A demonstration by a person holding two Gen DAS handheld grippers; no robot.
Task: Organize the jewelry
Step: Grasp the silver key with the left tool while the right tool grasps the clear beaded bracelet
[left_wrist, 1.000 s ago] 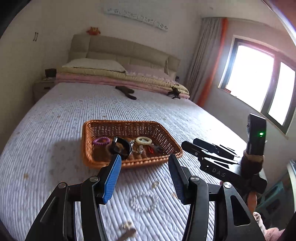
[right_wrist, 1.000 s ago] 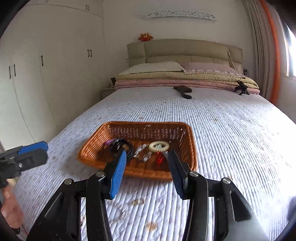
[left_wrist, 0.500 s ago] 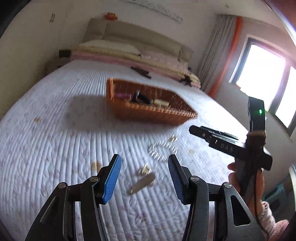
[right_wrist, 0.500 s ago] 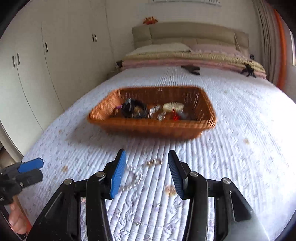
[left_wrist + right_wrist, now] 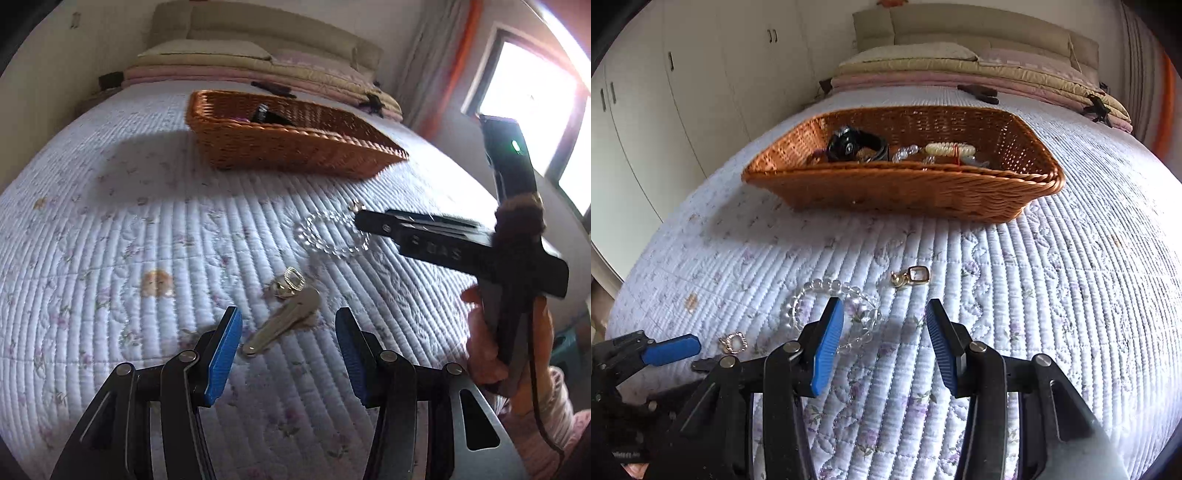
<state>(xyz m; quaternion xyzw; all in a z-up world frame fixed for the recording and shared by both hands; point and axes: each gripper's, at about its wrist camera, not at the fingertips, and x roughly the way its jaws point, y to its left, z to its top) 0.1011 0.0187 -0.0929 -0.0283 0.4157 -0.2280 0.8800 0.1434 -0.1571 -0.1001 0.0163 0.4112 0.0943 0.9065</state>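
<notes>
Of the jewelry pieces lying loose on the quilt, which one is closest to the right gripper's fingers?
The clear bead bracelet: the right gripper's left finger overlaps it, while the gold-framed pendant and small gold ring lie apart.

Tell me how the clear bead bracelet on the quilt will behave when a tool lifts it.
The clear bead bracelet is a loop of separate round beads, so it will probably sag rather than hold its ring shape. The beads look smooth and glassy, so they may slip between flat pads. Lying flat on the soft quilt, it seems unlikely to roll away.

Quilted bed (image 5: 1052, 295), beige headboard (image 5: 979, 22), white wardrobes (image 5: 683, 92), bright window (image 5: 532, 96), orange-edged curtain (image 5: 458, 62).
</notes>
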